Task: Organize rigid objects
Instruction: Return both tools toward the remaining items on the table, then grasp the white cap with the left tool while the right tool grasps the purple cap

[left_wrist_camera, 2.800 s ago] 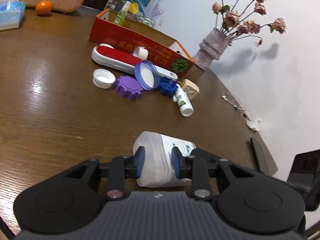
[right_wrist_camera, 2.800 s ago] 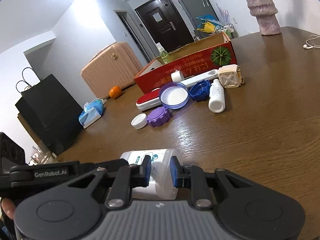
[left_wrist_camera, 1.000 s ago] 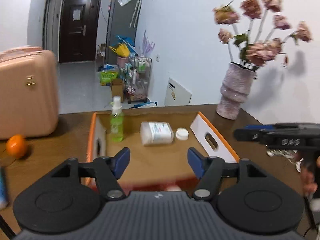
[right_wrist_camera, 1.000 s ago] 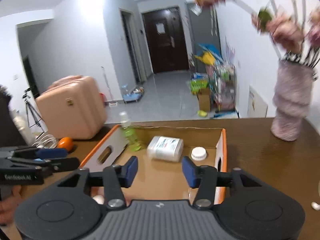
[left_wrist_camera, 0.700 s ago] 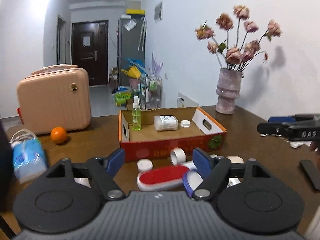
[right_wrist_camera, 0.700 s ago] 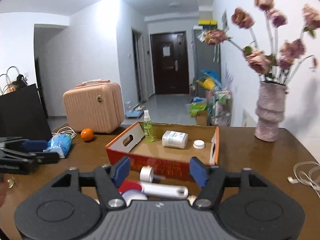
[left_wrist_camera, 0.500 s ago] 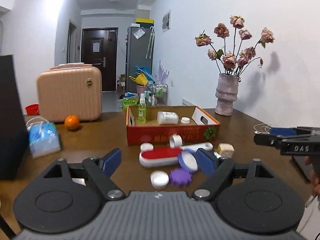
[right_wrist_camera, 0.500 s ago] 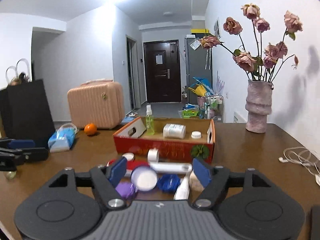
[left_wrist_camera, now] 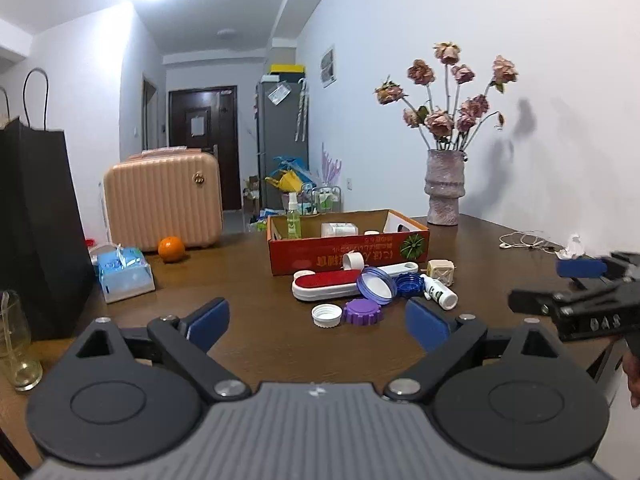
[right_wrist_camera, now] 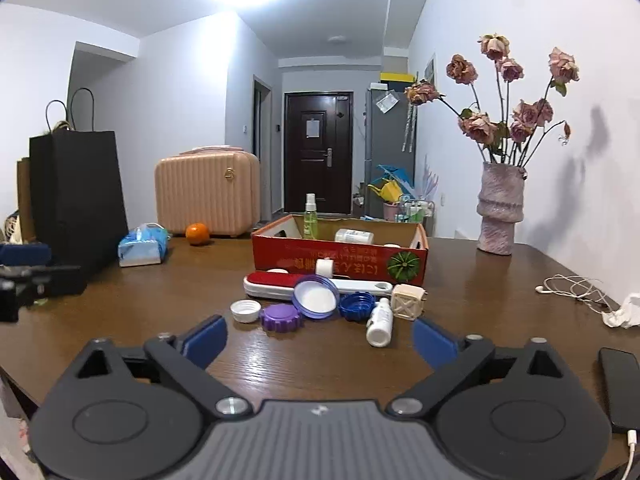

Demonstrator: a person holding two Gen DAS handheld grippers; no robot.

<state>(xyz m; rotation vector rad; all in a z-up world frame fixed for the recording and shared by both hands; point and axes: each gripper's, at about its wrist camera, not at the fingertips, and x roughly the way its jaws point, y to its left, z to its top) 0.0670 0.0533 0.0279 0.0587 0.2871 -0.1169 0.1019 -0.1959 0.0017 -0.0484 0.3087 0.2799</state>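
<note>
A red cardboard box (left_wrist_camera: 348,254) (right_wrist_camera: 340,260) stands on the brown table; it holds a green spray bottle (right_wrist_camera: 310,216), a white jar (right_wrist_camera: 354,236) and a white cap. In front of it lie a red-and-white lint brush (right_wrist_camera: 280,284), a white cap (right_wrist_camera: 245,311), a purple lid (right_wrist_camera: 281,317), a clear violet lid (right_wrist_camera: 315,297), a blue lid (right_wrist_camera: 357,306), a small white bottle (right_wrist_camera: 379,322) and a cream cube (right_wrist_camera: 407,301). My left gripper (left_wrist_camera: 318,322) and right gripper (right_wrist_camera: 320,338) hover short of the pile, jaws opening wide, nothing between them.
A vase of dried roses (right_wrist_camera: 500,212) stands at the back right. A pink suitcase (left_wrist_camera: 162,196), an orange (left_wrist_camera: 171,249), a tissue pack (left_wrist_camera: 124,272), a black bag (left_wrist_camera: 38,232) and a glass (left_wrist_camera: 14,352) are on the left. Earphones (right_wrist_camera: 572,284) and a phone (right_wrist_camera: 620,388) lie right.
Both grippers pulled back from above the box to the near side of the table and their jaws spread wider. The white jar now lies in the box.
</note>
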